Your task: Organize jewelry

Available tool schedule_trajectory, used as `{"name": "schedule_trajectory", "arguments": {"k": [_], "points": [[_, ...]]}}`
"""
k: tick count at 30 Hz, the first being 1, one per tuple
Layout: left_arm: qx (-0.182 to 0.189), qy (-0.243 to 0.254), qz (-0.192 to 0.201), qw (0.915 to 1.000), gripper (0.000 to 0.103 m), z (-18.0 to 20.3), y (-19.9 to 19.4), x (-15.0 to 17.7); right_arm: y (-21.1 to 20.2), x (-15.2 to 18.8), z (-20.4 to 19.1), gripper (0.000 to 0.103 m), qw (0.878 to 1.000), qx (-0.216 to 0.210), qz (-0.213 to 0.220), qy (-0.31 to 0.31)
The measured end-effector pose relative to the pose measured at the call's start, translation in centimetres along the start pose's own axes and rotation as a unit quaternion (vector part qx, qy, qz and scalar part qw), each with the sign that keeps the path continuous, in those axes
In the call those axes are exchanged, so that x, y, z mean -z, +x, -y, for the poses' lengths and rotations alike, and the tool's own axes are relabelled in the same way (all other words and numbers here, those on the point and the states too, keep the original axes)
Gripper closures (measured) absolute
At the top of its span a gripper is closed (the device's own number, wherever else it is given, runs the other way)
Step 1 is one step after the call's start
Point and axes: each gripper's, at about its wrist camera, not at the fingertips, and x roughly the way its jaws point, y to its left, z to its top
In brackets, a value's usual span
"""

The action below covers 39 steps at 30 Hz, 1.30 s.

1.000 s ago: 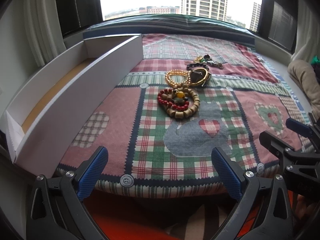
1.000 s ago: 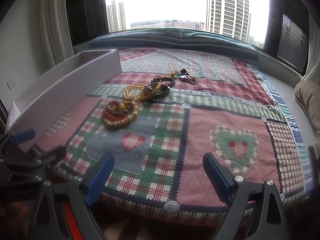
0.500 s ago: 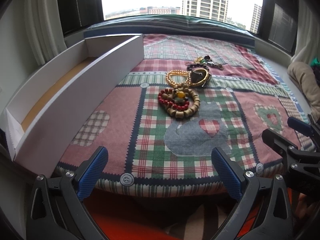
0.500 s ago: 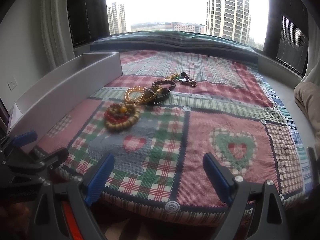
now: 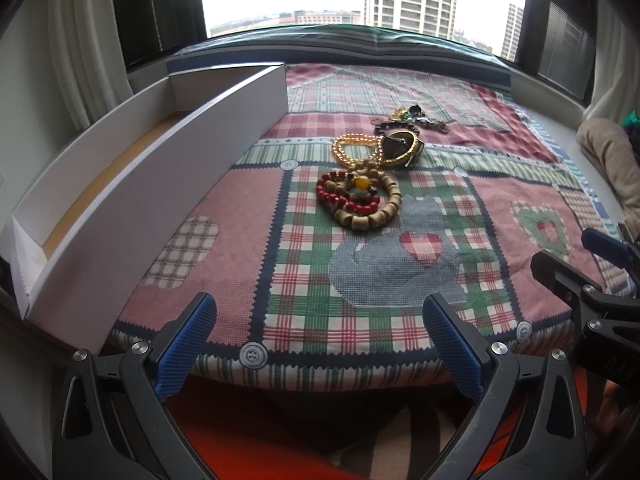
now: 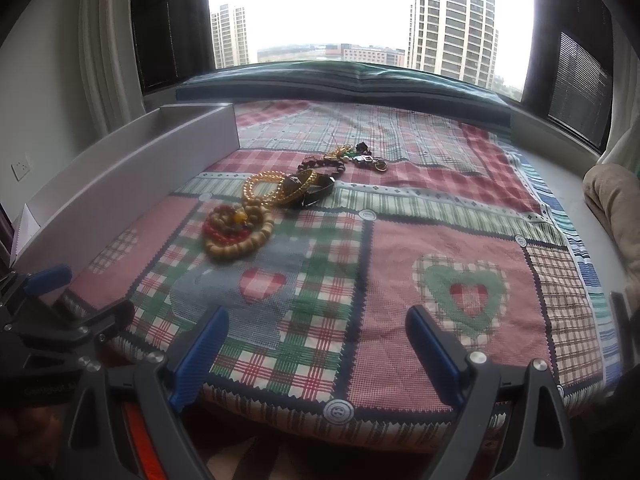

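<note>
The jewelry lies in a loose string of 3 clumps on the patchwork quilt (image 5: 256, 240) of the bed, none of it yet in the long white box (image 5: 132, 200) at the left. Nearest is the wooden bead bracelet (image 5: 372, 216) coiled around a red bead strand (image 5: 332, 196); touching it on the far side is the gold bead bracelet (image 5: 354, 148) against a dark bangle (image 5: 396, 146), and just beyond lies a tangle of small dark pieces (image 5: 412, 118). The string's long axis runs away from the cameras toward the window, leaning slightly right at its far end, roughly parallel to the box's long wall. Compared with 1 second ago, the right wrist view sits a little closer and higher over the quilt, so the pile appears lower in the frame, while the left view has hardly changed; the jewelry itself has not shifted. I judge this as the approach only beginning, with the right side leading and nothing sorted yet. The left tongs (image 5: 320, 328) are spread wide and hold nothing, low at the near edge of the bed; the right tongs (image 6: 316, 340) are likewise released and bare, well short of the beads. The box opens upward, its near long wall standing between the pile and its tan floor, so each piece must be lifted over that wall.
</note>
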Motion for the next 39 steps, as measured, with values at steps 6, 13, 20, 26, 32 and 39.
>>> {"name": "schedule_trajectory", "arguments": {"k": [6, 13, 20, 26, 32, 39], "points": [[0.001, 0.002, 0.0, 1.0, 0.001, 0.0, 0.0, 0.0, 0.0, 0.0, 0.1, 0.011, 1.0, 0.005, 0.002, 0.0], [-0.003, 0.002, -0.003, 1.0, 0.001, 0.1, 0.3, 0.2, 0.0, 0.1, 0.1, 0.011, 1.0, 0.005, 0.0, 0.0], [-0.006, -0.001, -0.007, 1.0, 0.001, -0.2, 0.5, 0.4, 0.1, 0.2, 0.0, 0.011, 1.0, 0.006, -0.005, -0.001], [-0.007, -0.004, -0.01, 0.9999, 0.001, -0.3, 0.7, 0.5, 0.2, 0.3, 0.0, 0.011, 1.0, 0.006, -0.008, -0.001], [0.008, -0.018, -0.006, 0.9998, 0.001, -0.6, 0.7, 0.4, 0.3, 0.4, -0.1, 0.011, 1.0, 0.001, -0.009, -0.004], [0.006, -0.019, -0.018, 0.9996, 0.001, -1.2, 1.7, 0.5, 1.2, 0.2, -0.6, 0.011, 1.0, -0.01, -0.01, -0.017]]}}
